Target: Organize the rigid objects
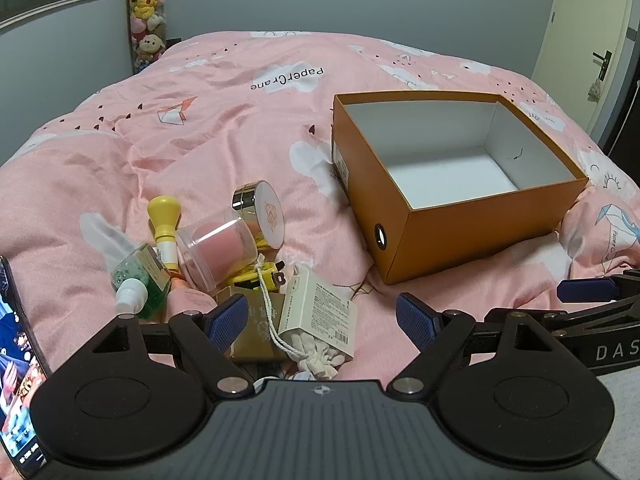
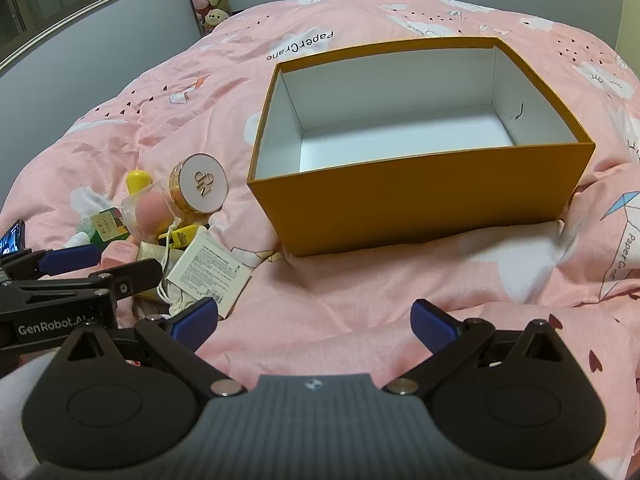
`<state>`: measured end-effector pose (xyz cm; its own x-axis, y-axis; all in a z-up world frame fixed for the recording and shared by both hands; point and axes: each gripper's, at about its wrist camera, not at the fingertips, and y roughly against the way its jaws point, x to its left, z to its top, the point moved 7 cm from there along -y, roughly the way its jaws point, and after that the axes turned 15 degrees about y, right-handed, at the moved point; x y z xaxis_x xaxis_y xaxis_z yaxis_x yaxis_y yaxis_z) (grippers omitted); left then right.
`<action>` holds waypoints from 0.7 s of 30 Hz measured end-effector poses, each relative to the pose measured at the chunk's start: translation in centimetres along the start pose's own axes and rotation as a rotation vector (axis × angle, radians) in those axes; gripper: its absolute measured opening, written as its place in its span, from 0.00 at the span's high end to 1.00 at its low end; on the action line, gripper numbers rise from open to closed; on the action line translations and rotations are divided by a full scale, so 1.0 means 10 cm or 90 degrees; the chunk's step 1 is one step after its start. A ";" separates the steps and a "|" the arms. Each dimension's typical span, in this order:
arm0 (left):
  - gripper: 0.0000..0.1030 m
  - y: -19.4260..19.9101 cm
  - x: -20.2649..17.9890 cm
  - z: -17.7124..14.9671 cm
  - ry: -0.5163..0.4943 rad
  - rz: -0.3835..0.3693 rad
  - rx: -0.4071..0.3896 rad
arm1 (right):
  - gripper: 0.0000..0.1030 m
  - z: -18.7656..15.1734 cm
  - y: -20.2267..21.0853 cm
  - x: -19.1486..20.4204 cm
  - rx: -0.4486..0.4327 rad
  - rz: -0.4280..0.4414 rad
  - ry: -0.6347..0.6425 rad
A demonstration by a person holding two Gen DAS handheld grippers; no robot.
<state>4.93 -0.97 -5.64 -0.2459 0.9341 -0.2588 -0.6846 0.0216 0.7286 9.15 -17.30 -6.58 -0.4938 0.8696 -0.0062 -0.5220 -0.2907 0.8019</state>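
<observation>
Left gripper [image 1: 320, 320]: jaws spread wide, gripping nothing; it hangs low over the near part of the pile, its blue pads on either side of the white carton.
Right gripper [image 2: 314, 322]: jaws spread wide, empty, over bare pink quilt [image 2: 360, 300] in front of the box.
Orange box [image 1: 480, 228]: lidless, white inside, nothing in it; it sits on the bed's right half, well apart from the pile.
Pile: heaped near the bed's near-left edge, items touching and overlapping.
Pile contents: white carton [image 1: 318, 312], clear jar with a pink sponge [image 1: 218, 246], gold-rimmed round compact [image 1: 264, 212], yellow-capped bottle [image 1: 164, 216], green spray bottle [image 1: 138, 280], gold flat box [image 1: 256, 328].
Phone [image 1: 16, 368]: screen lit, at the left edge beside the pile.
</observation>
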 end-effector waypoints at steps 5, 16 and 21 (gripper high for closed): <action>0.05 0.00 0.00 0.00 0.001 0.000 0.000 | 0.02 0.00 -0.01 0.00 0.001 0.000 -0.001; 0.05 -0.02 0.00 0.00 0.003 0.001 0.002 | 0.02 -0.03 -0.02 0.01 0.006 0.001 -0.002; 0.05 -0.03 0.02 0.00 0.008 -0.003 0.008 | 0.02 -0.02 -0.04 0.00 0.014 0.011 -0.006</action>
<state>5.12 -0.79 -5.87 -0.2514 0.9294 -0.2701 -0.6777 0.0303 0.7348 9.25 -17.27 -7.07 -0.4961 0.8682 0.0123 -0.4982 -0.2962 0.8149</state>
